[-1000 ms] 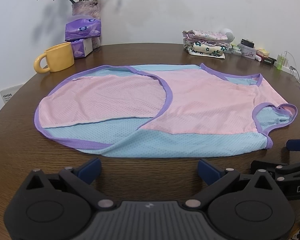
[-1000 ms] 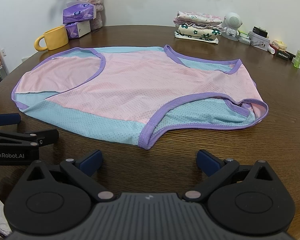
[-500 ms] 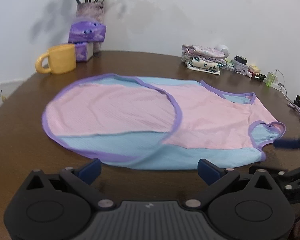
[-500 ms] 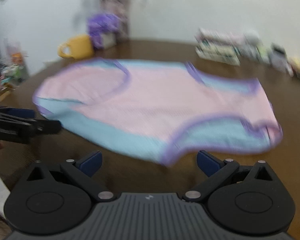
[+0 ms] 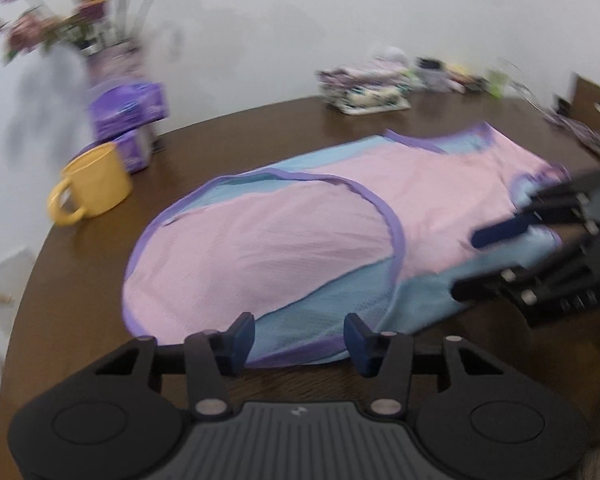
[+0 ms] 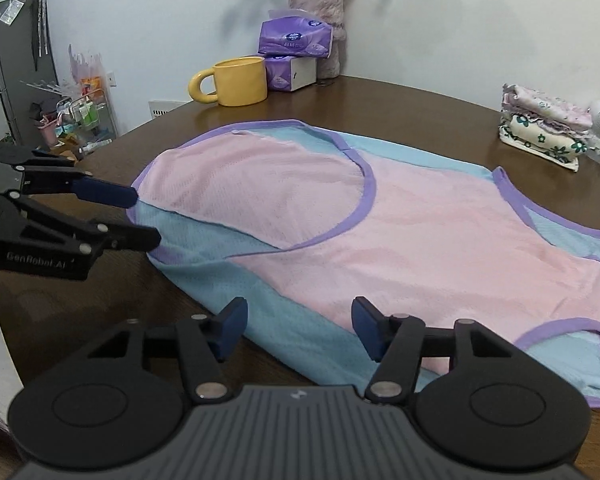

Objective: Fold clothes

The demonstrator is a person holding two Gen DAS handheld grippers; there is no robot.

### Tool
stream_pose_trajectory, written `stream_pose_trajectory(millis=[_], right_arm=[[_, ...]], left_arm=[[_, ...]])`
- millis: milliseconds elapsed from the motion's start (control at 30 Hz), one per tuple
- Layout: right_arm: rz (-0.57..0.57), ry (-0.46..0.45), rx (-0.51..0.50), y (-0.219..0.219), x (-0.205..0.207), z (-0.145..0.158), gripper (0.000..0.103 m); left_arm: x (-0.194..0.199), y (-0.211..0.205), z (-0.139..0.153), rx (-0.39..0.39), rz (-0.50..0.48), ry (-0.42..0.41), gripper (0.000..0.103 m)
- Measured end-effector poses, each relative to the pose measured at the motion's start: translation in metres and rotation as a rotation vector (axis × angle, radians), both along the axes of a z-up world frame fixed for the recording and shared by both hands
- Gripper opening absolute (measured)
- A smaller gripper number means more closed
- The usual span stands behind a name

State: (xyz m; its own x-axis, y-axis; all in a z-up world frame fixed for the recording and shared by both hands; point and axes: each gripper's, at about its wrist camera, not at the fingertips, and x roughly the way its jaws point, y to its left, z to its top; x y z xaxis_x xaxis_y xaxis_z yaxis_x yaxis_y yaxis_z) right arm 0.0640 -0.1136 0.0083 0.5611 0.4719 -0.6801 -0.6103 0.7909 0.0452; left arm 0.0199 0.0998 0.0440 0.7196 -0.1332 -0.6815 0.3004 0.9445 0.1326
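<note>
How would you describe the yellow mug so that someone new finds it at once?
On the round brown wooden table, look at the far edge near the white wall, beside the purple tissue packs. The glossy yellow ceramic mug stands upright there, the only yellow thing, with a thick loop handle.

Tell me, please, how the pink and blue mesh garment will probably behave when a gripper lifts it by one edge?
The garment is thin mesh lying flat with soft ripples, so it will likely droop and hang limp. It looks light, so the lifted edge may drag the rest across the smooth table. One part already lies folded over and may fall open.
</note>
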Motion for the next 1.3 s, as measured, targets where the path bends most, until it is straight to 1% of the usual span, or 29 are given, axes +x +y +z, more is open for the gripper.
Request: stream_pose_trajectory(millis=[67, 133, 167, 200, 233, 300, 333, 367, 433, 467, 567, 667, 733, 767, 800, 833, 900, 933, 1000, 1067, 1100, 1167, 1267, 1300], right_arm=[[-0.008, 0.01, 0.008, 0.001, 0.003, 0.0, 0.059], [-0.019, 0.021, 0.013, 0.001, 0.005, -0.001, 0.059], [-0.025, 0.026, 0.014, 0.001, 0.006, -0.001, 0.059], [-0.03, 0.032, 0.015, 0.002, 0.007, -0.002, 0.059], [-0.035, 0.037, 0.015, 0.002, 0.008, -0.002, 0.059], [-0.038, 0.04, 0.01, 0.004, 0.008, -0.003, 0.059], [-0.037, 0.038, 0.005, 0.005, 0.008, -0.004, 0.059], [-0.038, 0.035, -0.001, 0.006, 0.007, -0.004, 0.059], [-0.038, 0.029, -0.012, 0.008, 0.006, -0.005, 0.059], [-0.038, 0.026, -0.017, 0.008, 0.006, -0.005, 0.059], [-0.036, 0.012, -0.033, 0.01, 0.004, -0.006, 0.059], [-0.032, 0.002, -0.039, 0.011, 0.002, -0.007, 0.06], [-0.03, 0.0, -0.038, 0.012, 0.001, -0.008, 0.061], [-0.029, 0.001, -0.037, 0.011, 0.002, -0.007, 0.062], [-0.027, 0.004, -0.033, 0.01, 0.002, -0.007, 0.062], [-0.029, 0.008, -0.024, 0.009, 0.001, -0.006, 0.063], [-0.034, 0.003, -0.003, 0.006, -0.001, -0.003, 0.063], [-0.043, -0.012, -0.004, 0.004, -0.004, -0.002, 0.064], [-0.059, -0.04, -0.005, 0.0, -0.009, 0.002, 0.066], [-0.083, -0.042, -0.007, -0.006, -0.01, 0.002, 0.066], [-0.097, -0.035, -0.006, -0.01, -0.009, 0.001, 0.066], [-0.119, -0.021, -0.002, -0.017, -0.007, -0.002, 0.066], [-0.139, -0.008, -0.002, -0.026, -0.007, -0.006, 0.065], [-0.141, -0.006, -0.004, -0.028, -0.008, -0.007, 0.064]], left_arm=[[0.003, -0.002, -0.002, 0.026, -0.069, 0.015, 0.044], [0.007, -0.003, -0.006, 0.034, -0.107, 0.043, 0.043], [0.008, -0.004, -0.008, 0.038, -0.125, 0.058, 0.039], [0.01, -0.005, -0.01, 0.041, -0.144, 0.072, 0.031], [0.011, -0.005, -0.012, 0.041, -0.156, 0.087, 0.026], [0.012, -0.003, -0.012, 0.008, -0.177, 0.107, 0.01], [0.012, -0.002, -0.012, -0.009, -0.188, 0.117, 0.008], [0.012, 0.0, -0.012, -0.026, -0.177, 0.119, 0.006], [0.011, 0.005, -0.012, -0.06, -0.154, 0.123, 0.004], [0.011, 0.009, -0.012, -0.082, -0.123, 0.12, 0.002], [0.007, 0.02, -0.013, -0.14, -0.026, 0.109, 0.001], [0.001, 0.024, -0.013, -0.168, 0.02, 0.093, 0.001], [-0.002, 0.024, -0.01, -0.179, 0.051, 0.071, 0.003], [-0.002, 0.023, -0.006, -0.195, 0.062, 0.057, 0.006], [-0.003, 0.023, -0.003, -0.211, 0.073, 0.043, 0.012], [-0.003, 0.02, 0.001, -0.225, 0.077, 0.023, 0.016], [-0.004, 0.014, 0.006, -0.246, 0.079, -0.014, 0.035], [-0.002, 0.008, 0.006, -0.253, 0.072, -0.021, 0.037], [0.002, -0.003, 0.004, -0.27, 0.054, -0.021, 0.034], [0.008, -0.014, 0.0, -0.29, 0.03, -0.003, 0.033], [0.011, -0.019, -0.004, -0.292, 0.022, 0.006, 0.027], [0.014, -0.028, -0.01, -0.28, 0.011, 0.023, 0.02], [0.015, -0.035, -0.02, -0.257, 0.023, 0.039, 0.013], [0.014, -0.035, -0.022, -0.25, 0.026, 0.038, 0.012]])
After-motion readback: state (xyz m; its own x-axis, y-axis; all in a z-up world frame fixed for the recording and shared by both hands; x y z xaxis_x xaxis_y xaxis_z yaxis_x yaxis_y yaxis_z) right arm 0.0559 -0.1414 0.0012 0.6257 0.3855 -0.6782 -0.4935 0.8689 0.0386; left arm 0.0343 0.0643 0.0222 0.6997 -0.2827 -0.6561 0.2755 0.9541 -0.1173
